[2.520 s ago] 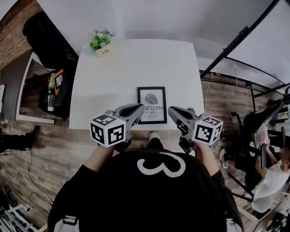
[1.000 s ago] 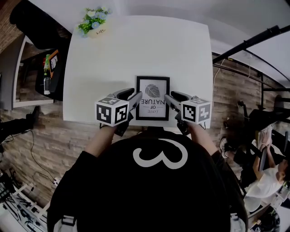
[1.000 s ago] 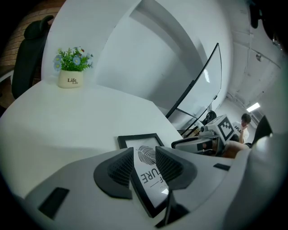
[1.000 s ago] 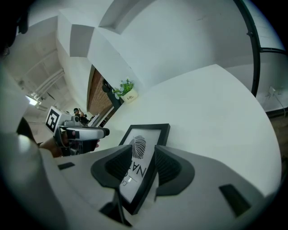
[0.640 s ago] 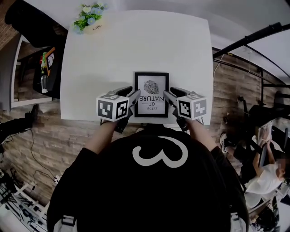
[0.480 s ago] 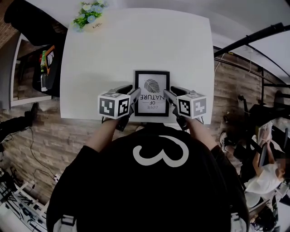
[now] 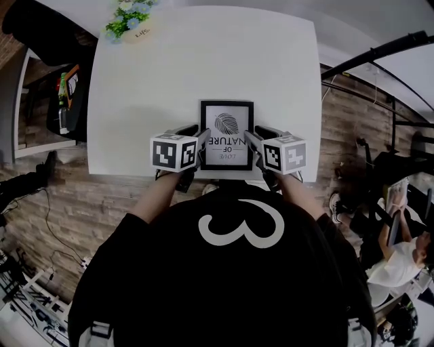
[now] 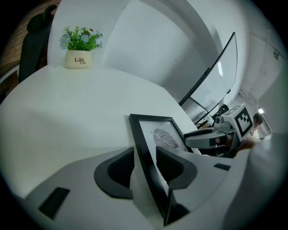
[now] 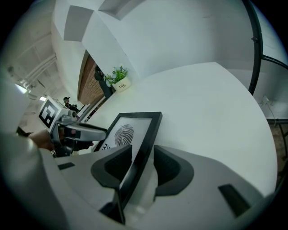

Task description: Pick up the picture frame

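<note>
A black picture frame [image 7: 227, 132] with a leaf print lies near the front edge of the white table [image 7: 203, 61]. My left gripper [image 7: 201, 139] is at the frame's left edge and my right gripper [image 7: 249, 140] at its right edge. In the left gripper view the frame [image 8: 159, 134] runs between the two dark pads, which sit close against its rim. The right gripper view shows the same: the frame [image 9: 128, 132] fills the gap between the pads. Both grippers are shut on the frame's side rails.
A small potted plant [image 7: 125, 17] stands at the table's far left corner. A dark shelf with bottles [image 7: 64, 95] is left of the table, and black metal bars [image 7: 380, 54] are to the right. A seated person [image 7: 407, 251] is at the far right.
Since 2.5 s ago both grippers moved forward from the table's front edge onto the frame's two sides. Over the last half second they have barely moved.
</note>
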A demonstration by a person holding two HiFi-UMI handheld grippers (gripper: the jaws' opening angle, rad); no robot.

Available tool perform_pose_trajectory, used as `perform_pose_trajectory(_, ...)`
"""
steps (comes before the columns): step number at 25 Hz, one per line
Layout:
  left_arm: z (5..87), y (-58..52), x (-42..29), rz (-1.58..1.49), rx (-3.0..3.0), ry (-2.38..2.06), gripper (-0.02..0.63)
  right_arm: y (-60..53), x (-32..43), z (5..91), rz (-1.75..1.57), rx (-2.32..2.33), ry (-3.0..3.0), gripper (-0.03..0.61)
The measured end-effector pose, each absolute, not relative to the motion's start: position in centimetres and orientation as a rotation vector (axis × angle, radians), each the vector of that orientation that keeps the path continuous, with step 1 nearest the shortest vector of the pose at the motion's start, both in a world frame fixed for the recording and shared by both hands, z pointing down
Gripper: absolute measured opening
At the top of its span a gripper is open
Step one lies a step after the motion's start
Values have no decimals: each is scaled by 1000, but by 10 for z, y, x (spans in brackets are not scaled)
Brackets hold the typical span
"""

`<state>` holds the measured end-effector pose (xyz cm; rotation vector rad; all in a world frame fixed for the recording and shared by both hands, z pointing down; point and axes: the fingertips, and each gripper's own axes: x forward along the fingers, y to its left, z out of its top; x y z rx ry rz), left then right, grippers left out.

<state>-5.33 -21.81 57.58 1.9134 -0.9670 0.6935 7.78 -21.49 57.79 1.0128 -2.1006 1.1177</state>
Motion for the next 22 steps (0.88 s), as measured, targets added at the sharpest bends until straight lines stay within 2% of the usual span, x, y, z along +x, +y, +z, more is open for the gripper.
perform_pose_trajectory(14,580,-218,-55,783,1924,-1018,143,-214,76,580,1021,1082,-2045,132)
perform_pose_trajectory(22,580,-217,-52,753,1911,-1015,107,-213,77,582,1048,1096,-2029,124)
